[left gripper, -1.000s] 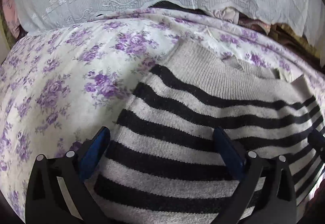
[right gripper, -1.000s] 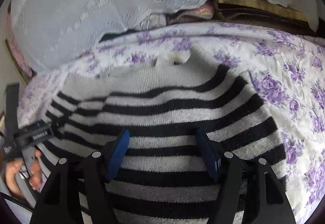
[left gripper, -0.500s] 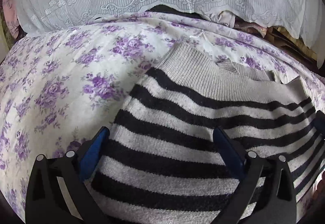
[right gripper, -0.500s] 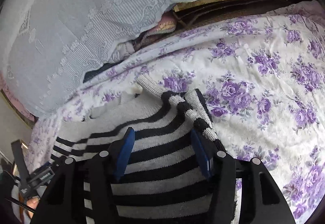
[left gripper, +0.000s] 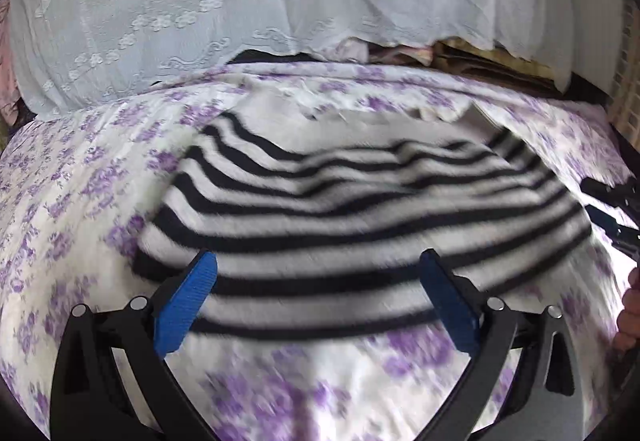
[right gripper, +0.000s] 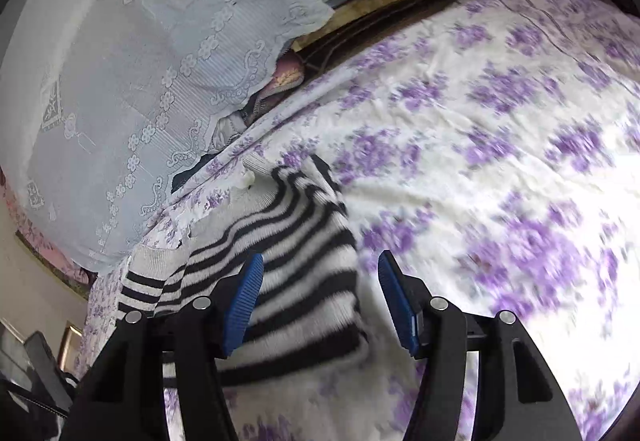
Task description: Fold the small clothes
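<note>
Sweater [left gripper: 360, 209], striped black and grey, lying flat on the floral bedspread [left gripper: 80, 201], presumably spread for folding. We see the left gripper [left gripper: 318, 293] wide open above its near hem, holding nothing. The right gripper [right gripper: 320, 297], jaws just reopening, frames the garment's right edge without pinching it.

Black-and-grey striped sweater [left gripper: 360, 209], purple-flowered white bedspread [right gripper: 500, 129].

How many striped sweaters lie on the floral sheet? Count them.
1: the striped sweater lies on the floral sheet ahead of both grippers. Others may be hidden under the lace cloth.
</note>
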